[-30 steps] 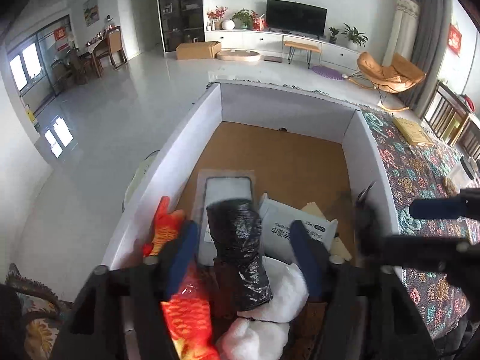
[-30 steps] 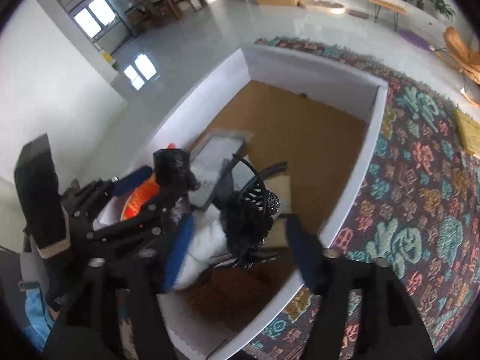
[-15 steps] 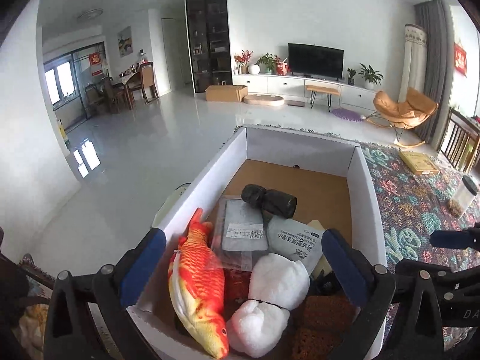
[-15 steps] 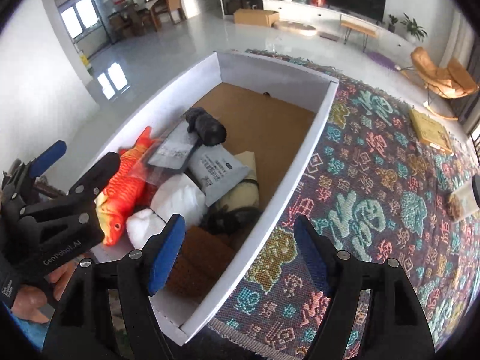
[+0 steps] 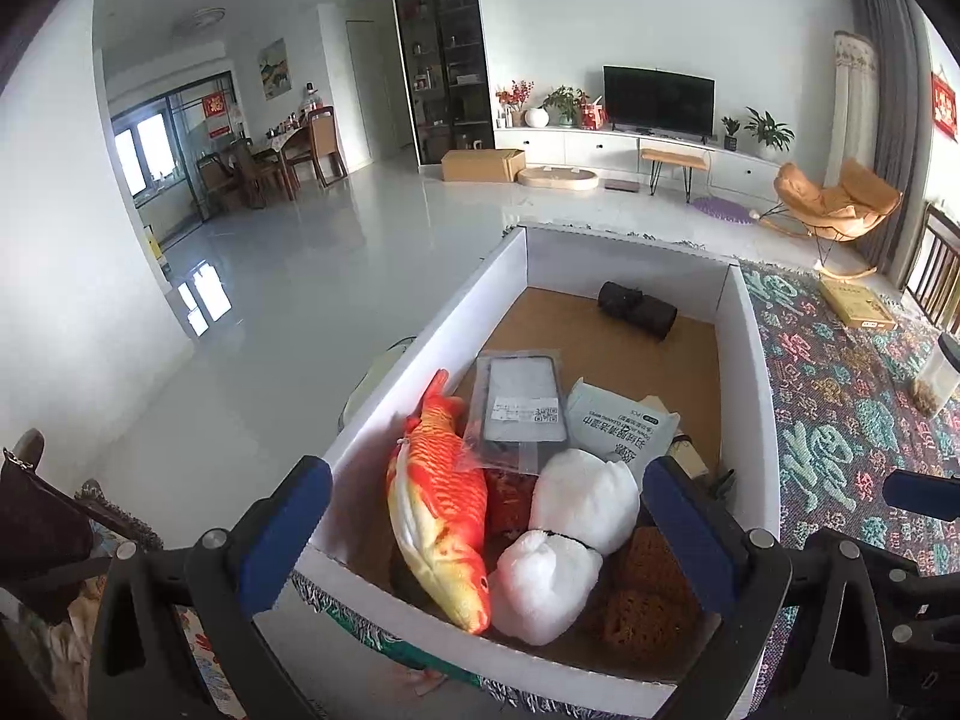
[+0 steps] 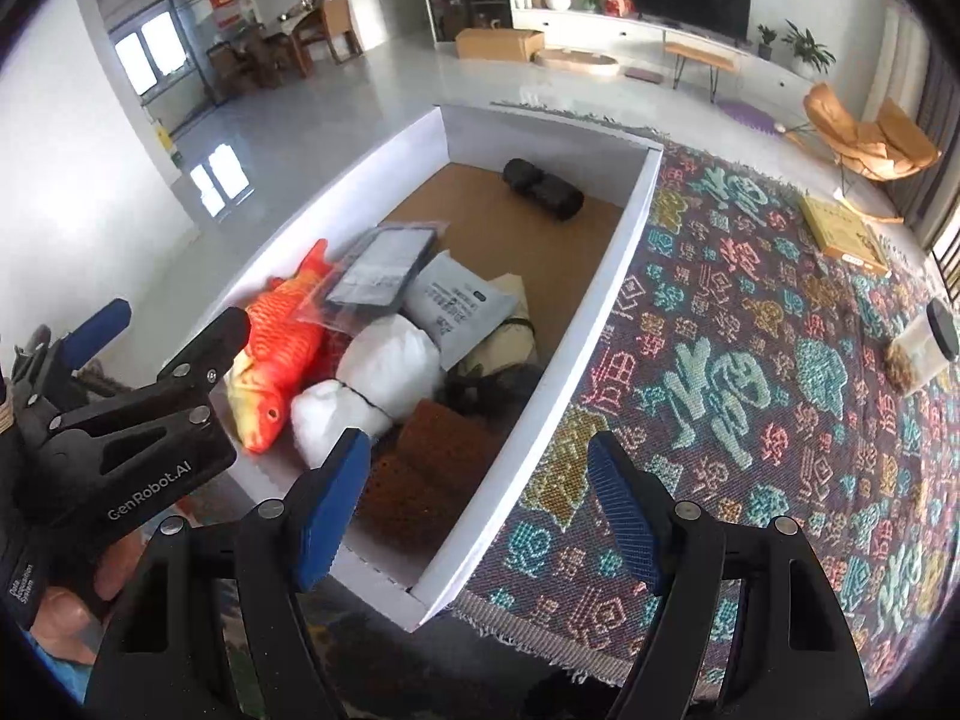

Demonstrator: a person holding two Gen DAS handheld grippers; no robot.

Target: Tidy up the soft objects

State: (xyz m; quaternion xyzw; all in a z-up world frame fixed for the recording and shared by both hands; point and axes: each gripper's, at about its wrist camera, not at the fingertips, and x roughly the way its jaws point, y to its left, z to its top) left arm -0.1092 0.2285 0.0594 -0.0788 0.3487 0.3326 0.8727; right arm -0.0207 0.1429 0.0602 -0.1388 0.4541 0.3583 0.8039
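A white cardboard box (image 5: 510, 276) (image 6: 624, 252) stands on a patterned cloth. It holds an orange plush fish (image 5: 438, 498) (image 6: 282, 342), a white plush (image 5: 576, 522) (image 6: 372, 378), a brown knitted piece (image 5: 648, 594) (image 6: 432, 468), a grey flat pouch (image 5: 522, 402) (image 6: 384, 264), a grey wipes pack (image 5: 618, 426) (image 6: 456, 300) and a black roll (image 5: 636, 309) (image 6: 543, 189) at the far end. My left gripper (image 5: 486, 540) is open and empty above the box's near end. My right gripper (image 6: 480, 510) is open and empty over the box's near right corner.
The patterned cloth (image 6: 750, 360) carries a yellow book (image 6: 843, 234) and a clear jar with a black lid (image 6: 924, 348) at the right. Beyond lie a glossy floor, a TV unit and an orange rocking chair (image 5: 834, 204).
My left gripper let go of the black roll, which now lies at the box's far end. Both grippers opened and pulled back and up from the box.
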